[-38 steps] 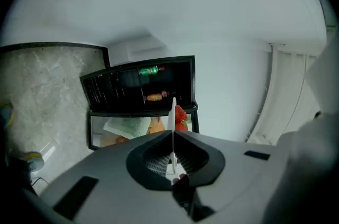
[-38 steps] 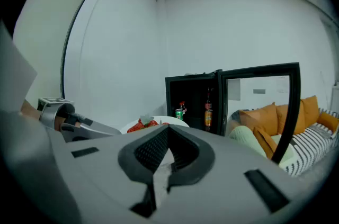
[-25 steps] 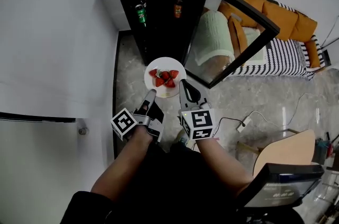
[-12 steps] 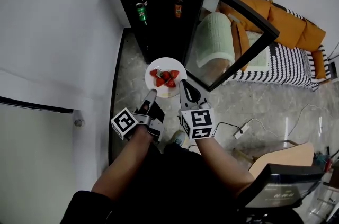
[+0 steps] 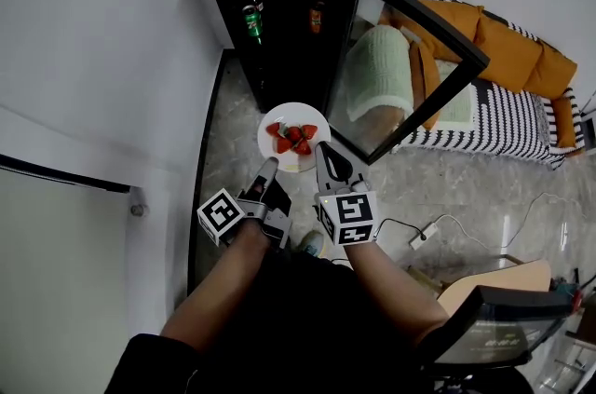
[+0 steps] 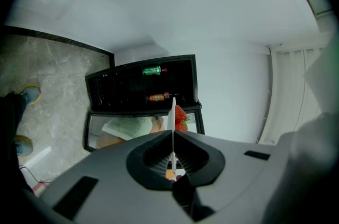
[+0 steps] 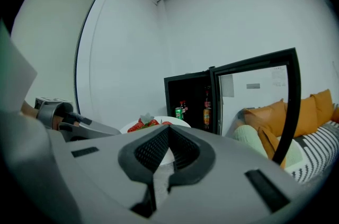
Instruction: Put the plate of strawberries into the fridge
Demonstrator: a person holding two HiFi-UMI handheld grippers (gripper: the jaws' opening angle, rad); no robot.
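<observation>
Head view | left hand-held gripper (image 5: 268, 165) + right hand-held gripper (image 5: 321, 150) pinch plate (image 5: 298, 111) (level)

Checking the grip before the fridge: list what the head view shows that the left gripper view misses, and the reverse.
Head view only: left tool and right tool side by side at the plate rim, and a striped cushion. Left gripper view only: the plate edge-on, clamped between its jaws, and a pale curtain. Both: the open fridge and the strawberries.
</observation>
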